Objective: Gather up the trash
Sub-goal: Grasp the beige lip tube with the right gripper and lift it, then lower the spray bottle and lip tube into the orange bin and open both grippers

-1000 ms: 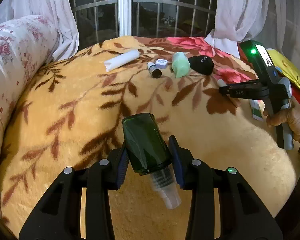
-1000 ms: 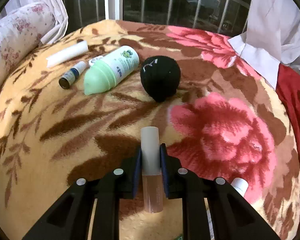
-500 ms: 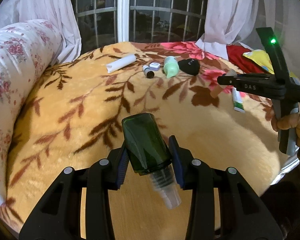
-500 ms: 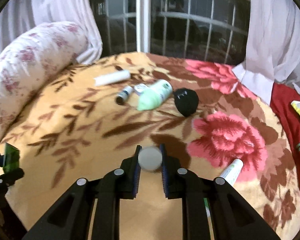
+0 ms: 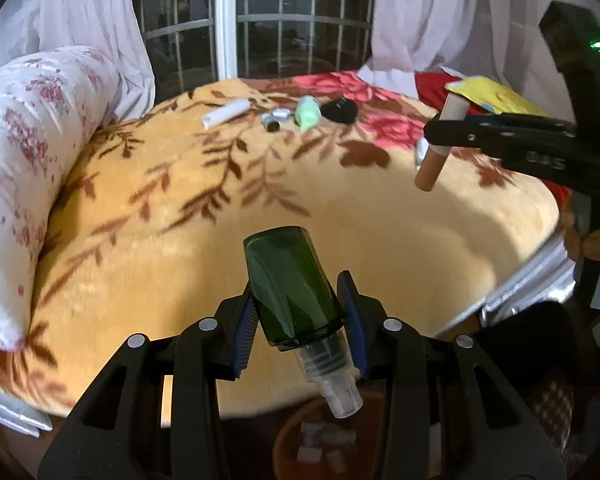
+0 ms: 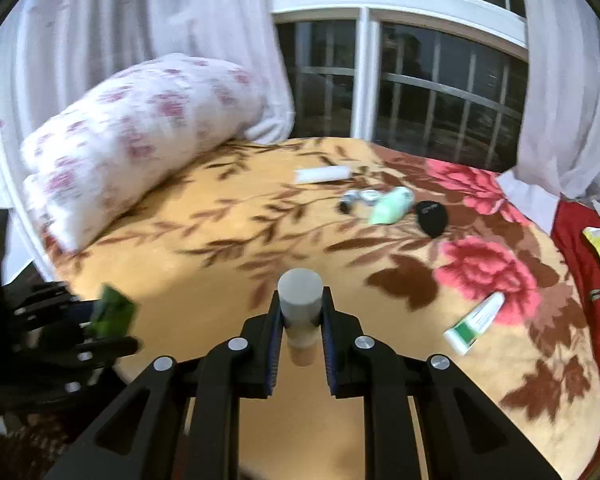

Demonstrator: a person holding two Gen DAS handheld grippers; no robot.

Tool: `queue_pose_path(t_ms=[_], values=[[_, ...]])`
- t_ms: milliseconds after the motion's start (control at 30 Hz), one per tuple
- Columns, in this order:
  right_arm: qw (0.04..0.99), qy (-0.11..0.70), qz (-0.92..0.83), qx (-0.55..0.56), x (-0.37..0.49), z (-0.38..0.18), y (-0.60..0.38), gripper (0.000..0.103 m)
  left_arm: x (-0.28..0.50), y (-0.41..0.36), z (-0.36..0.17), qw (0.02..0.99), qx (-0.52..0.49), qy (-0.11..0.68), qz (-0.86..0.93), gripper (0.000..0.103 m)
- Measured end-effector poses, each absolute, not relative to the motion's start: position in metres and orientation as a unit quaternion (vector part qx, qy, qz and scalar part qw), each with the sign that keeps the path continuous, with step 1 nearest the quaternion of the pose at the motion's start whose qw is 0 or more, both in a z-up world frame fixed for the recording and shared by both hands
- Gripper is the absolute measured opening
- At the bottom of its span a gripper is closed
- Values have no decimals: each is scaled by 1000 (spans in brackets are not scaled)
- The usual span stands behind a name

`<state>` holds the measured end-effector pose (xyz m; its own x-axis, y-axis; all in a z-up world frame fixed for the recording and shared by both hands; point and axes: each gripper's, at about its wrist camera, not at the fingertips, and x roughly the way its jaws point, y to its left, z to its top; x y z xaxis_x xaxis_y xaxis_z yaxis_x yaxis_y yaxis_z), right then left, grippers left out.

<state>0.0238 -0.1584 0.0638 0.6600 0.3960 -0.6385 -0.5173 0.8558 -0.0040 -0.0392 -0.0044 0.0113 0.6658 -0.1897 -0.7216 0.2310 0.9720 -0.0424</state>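
Two pieces of trash are in hand. The left hand-held gripper (image 5: 296,320) clamps a green spray bottle (image 5: 290,286) across its body, nozzle toward the camera. The right hand-held gripper (image 6: 300,316) pinches a slim white-capped tube (image 6: 300,306) at mid-length. Both hang over the bed's near edge, likely for dropping into the round brown bin (image 5: 320,440) below. A white tube (image 6: 322,174), a pale green bottle (image 6: 392,206), a black pouch (image 6: 432,218) and a green-and-white tube (image 6: 474,324) lie toward the bed's (image 6: 228,248) far edge. Only "DAS", upside down on the right gripper's side, reads clearly.
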Motion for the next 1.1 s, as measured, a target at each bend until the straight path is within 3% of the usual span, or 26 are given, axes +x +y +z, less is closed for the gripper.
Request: queue_pose_path(t_ms=[233, 567, 600, 633, 700, 1100], values=[[874, 365, 306, -98, -54, 37, -143, 18, -90, -9, -22, 879, 52, 452, -144, 38], [799, 483, 341, -111, -106, -50, -124, 18, -121, -12, -84, 807, 68, 559, -178, 38], [792, 493, 342, -110, -109, -57, -123, 22, -120, -11, -85, 807, 70, 560, -173, 41], [788, 500, 342, -112, -110, -62, -122, 42, -120, -11, -84, 807, 72, 561, -170, 45], [787, 508, 330, -118, -111, -69, -121, 70, -120, -12, -84, 811, 82, 558, -157, 70], [841, 442, 302, -79, -85, -31, -148, 75, -115, -16, -54, 852, 83, 498, -141, 71]])
